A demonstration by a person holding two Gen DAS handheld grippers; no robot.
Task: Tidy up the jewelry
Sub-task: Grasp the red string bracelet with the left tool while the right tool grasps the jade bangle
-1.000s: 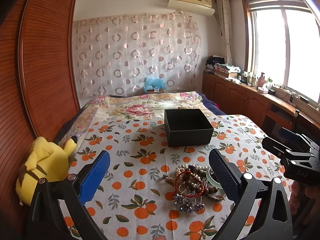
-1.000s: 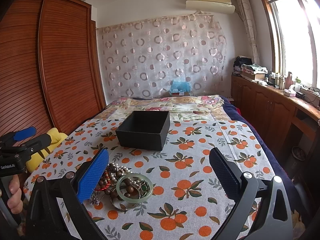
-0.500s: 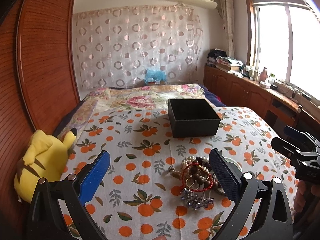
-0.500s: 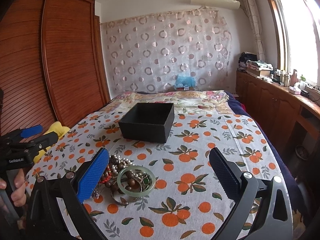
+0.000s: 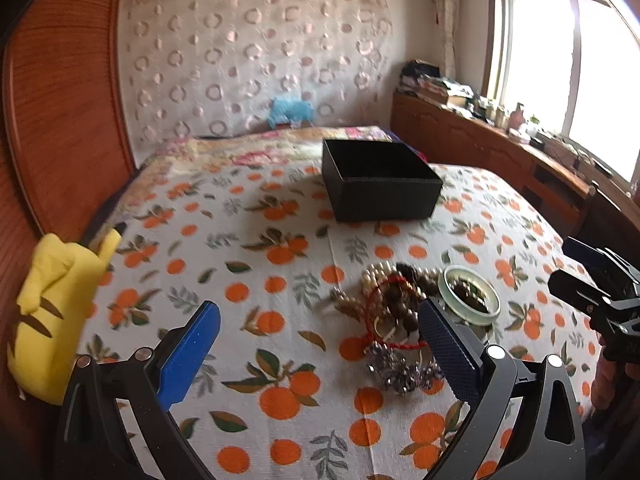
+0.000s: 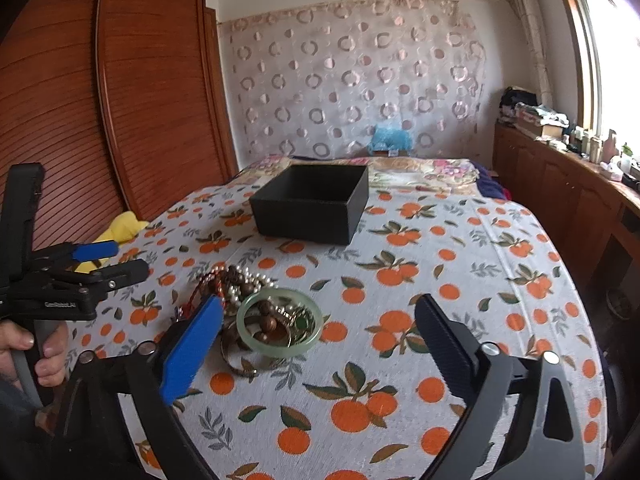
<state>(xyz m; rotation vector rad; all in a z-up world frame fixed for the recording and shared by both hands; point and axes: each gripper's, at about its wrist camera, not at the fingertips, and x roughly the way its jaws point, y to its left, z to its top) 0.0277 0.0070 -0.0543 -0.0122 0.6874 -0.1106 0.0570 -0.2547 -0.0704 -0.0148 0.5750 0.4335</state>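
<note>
A pile of jewelry [image 5: 394, 308] lies on the orange-print bedspread: bead and pearl bracelets, a red cord, a sparkly piece [image 5: 400, 368] and a pale green jade bangle [image 5: 469, 295]. The pile also shows in the right wrist view [image 6: 244, 300], with the bangle [image 6: 279, 322] at its right. An open black box [image 5: 380, 184] stands farther back, empty as far as I see; it also shows in the right wrist view [image 6: 312, 202]. My left gripper [image 5: 320, 344] is open, above and left of the pile. My right gripper [image 6: 320, 336] is open, with the bangle just inside its blue finger.
A yellow plush toy [image 5: 56, 304] lies at the bed's left edge against the wooden wardrobe [image 6: 120, 100]. A wooden counter [image 5: 500, 148] with clutter runs under the window at the right. A blue plush [image 6: 390, 136] sits at the bed's head.
Both grippers have moved forward and lower toward the jewelry pile, which now looks larger and closer. Both stay open. Nothing was picked up.
</note>
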